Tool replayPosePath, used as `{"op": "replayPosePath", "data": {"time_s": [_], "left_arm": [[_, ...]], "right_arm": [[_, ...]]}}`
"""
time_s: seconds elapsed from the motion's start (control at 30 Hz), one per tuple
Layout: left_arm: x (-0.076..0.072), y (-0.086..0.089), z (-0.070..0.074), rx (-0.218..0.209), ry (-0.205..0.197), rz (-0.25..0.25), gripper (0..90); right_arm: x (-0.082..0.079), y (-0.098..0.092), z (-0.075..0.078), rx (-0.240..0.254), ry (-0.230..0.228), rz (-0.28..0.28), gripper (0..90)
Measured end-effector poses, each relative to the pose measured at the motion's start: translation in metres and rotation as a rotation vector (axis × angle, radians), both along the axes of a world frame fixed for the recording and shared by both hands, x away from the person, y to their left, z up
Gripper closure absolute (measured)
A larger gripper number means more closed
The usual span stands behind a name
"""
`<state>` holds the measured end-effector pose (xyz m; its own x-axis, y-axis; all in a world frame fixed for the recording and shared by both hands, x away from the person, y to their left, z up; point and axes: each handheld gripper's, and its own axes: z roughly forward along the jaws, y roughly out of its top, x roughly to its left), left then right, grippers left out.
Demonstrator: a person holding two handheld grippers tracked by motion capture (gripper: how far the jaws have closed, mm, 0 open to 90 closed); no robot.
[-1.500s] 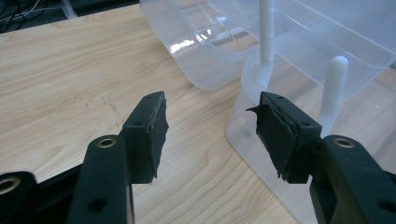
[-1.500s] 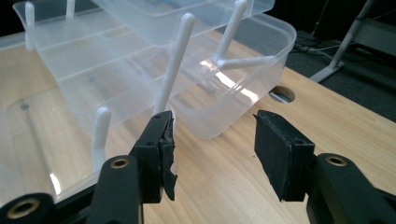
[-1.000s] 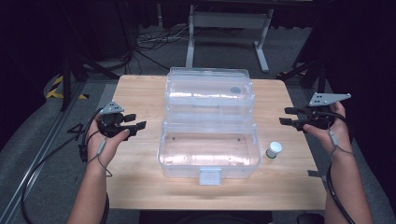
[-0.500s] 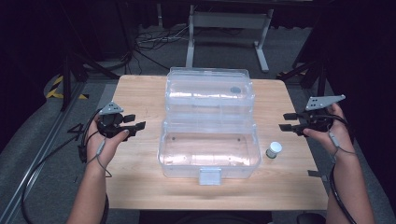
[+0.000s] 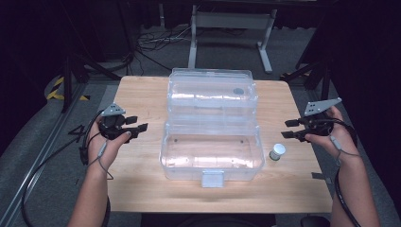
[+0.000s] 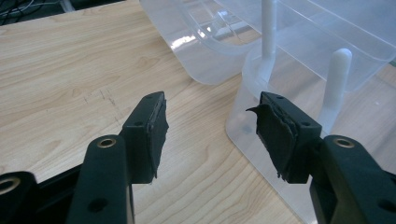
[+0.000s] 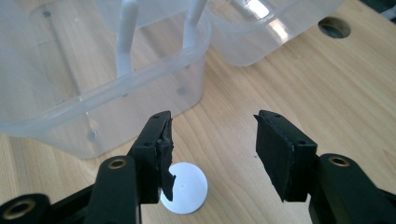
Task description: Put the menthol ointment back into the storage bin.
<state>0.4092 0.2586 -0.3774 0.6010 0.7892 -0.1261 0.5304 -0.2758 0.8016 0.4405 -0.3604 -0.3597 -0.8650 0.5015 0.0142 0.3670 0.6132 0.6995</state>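
A clear plastic tool box [image 5: 213, 127] stands open mid-table, its upper tray swung back on white arms [image 6: 270, 37]. A small bottle with a white cap [image 5: 277, 152] stands on the wood just right of the box; its white cap [image 7: 184, 187] sits low beside my right gripper's left jaw. My left gripper [image 5: 135, 124] hovers open at the table's left edge, pointing at the box, nothing between its jaws [image 6: 210, 135]. My right gripper [image 5: 291, 128] hangs open at the right edge, above and beyond the bottle, empty [image 7: 212, 149].
The wooden table [image 5: 142, 94] has bare room left and right of the box. A round hole [image 7: 333, 27] is in the tabletop behind the box. Cables and a metal stand [image 5: 227, 28] lie on the floor beyond.
My right gripper has shifted slightly leftward and down toward the bottle. The left hand has stayed put.
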Motion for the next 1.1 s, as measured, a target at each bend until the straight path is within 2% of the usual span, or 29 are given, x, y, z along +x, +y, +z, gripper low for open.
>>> {"op": "replayPosePath", "data": {"time_s": [0.33,0.47,0.83,1.1], "left_arm": [[0.000,-0.001,0.000,0.001,0.000,-0.002,43.7],[0.000,-0.001,0.000,0.002,-0.001,-0.004,43.7],[0.001,-0.002,-0.001,0.006,0.004,-0.009,43.6],[0.001,-0.001,-0.001,0.004,0.006,-0.011,43.6]], "right_arm": [[0.001,0.009,-0.008,-0.087,0.036,0.059,50.0],[0.003,0.012,-0.015,-0.134,0.061,0.053,49.2],[0.004,0.016,-0.023,-0.178,0.096,0.068,46.0],[0.003,0.019,-0.029,-0.189,0.119,0.076,42.3]]}}
